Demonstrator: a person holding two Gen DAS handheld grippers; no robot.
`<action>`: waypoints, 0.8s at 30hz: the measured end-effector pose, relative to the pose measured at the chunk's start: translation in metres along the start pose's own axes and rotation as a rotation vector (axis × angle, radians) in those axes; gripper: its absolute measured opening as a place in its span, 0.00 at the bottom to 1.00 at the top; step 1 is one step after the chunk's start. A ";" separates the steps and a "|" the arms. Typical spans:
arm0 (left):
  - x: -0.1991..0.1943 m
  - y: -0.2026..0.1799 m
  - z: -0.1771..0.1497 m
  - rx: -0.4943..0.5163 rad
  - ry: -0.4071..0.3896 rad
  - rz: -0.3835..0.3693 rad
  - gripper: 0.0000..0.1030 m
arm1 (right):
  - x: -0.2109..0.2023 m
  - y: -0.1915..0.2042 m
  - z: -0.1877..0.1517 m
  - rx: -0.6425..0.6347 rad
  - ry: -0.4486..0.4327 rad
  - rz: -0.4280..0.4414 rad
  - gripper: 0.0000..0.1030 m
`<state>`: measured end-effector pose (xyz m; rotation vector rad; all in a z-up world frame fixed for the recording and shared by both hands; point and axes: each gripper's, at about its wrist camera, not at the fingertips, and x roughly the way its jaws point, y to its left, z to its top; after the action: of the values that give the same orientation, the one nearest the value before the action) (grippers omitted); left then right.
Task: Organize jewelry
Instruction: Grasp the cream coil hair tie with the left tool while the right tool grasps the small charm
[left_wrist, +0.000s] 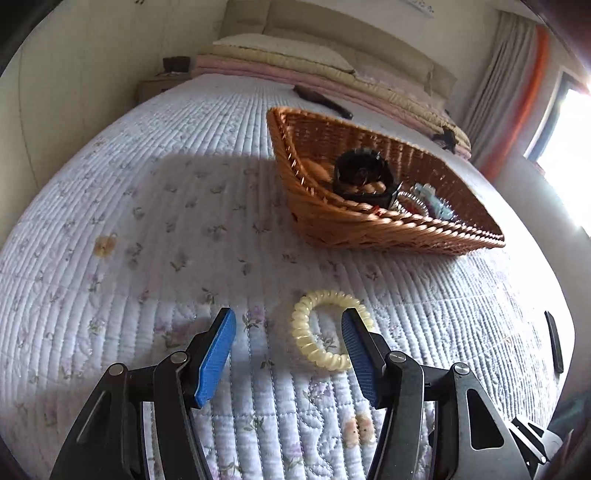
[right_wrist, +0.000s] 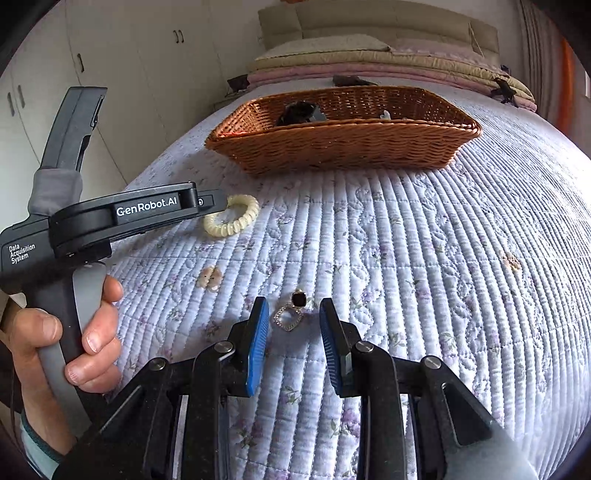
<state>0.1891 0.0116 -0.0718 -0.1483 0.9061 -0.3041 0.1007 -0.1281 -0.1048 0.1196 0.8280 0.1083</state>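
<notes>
While both grippers stand open and empty over the quilt (right_wrist: 406, 240), the right gripper (right_wrist: 293, 325) has the earring (right_wrist: 293, 312) lying between its fingertips, long axis pointing toward the basket (right_wrist: 343, 144). The left gripper (left_wrist: 288, 332) half-straddles the hair tie (left_wrist: 327, 328). Only the left view shows the basket's contents.
</notes>
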 end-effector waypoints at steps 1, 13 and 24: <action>0.003 -0.001 0.000 0.004 0.009 0.007 0.58 | 0.002 0.002 0.000 -0.009 0.007 -0.015 0.30; 0.005 -0.025 -0.007 0.138 0.012 0.064 0.32 | 0.010 0.000 0.008 -0.040 0.020 -0.084 0.17; -0.001 -0.028 -0.014 0.155 0.024 0.056 0.30 | 0.009 -0.034 0.012 0.018 0.035 -0.028 0.17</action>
<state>0.1719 -0.0146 -0.0729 0.0241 0.9052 -0.3233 0.1174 -0.1615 -0.1084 0.1234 0.8656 0.0768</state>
